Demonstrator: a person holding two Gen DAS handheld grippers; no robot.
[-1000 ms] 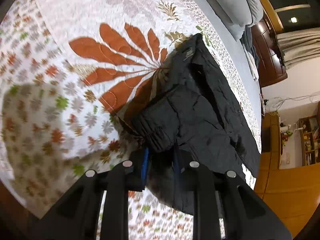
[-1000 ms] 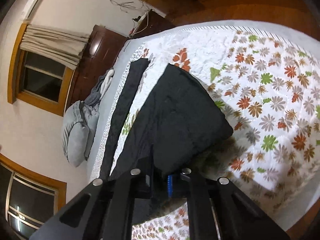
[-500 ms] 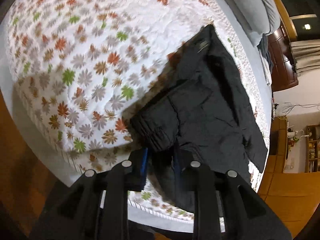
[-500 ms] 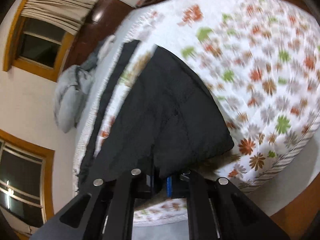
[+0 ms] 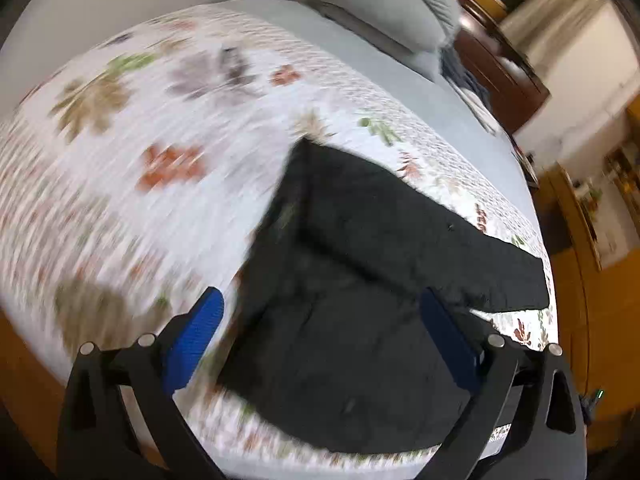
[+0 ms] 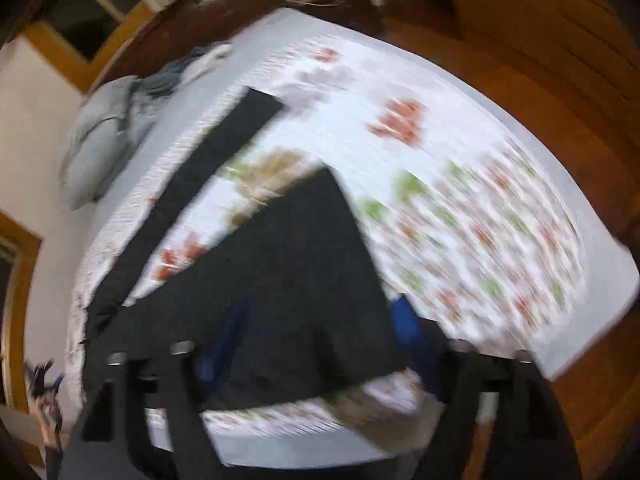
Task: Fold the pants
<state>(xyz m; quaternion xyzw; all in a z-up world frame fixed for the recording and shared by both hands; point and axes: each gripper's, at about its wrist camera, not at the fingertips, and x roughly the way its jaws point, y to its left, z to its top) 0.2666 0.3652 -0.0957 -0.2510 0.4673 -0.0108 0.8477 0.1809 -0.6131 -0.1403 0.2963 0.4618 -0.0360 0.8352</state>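
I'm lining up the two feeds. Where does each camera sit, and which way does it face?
Left wrist: on the left gripper, looking down at the black pants on the floral bedspread; its opening jaws show.
Right wrist: on the right gripper, looking down at the same pants; its opening jaws show.
Shared: pants, bedspread, grey pillow.

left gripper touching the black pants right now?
Apart. In the left wrist view the opening left gripper has both blue pads clear above the black pants.
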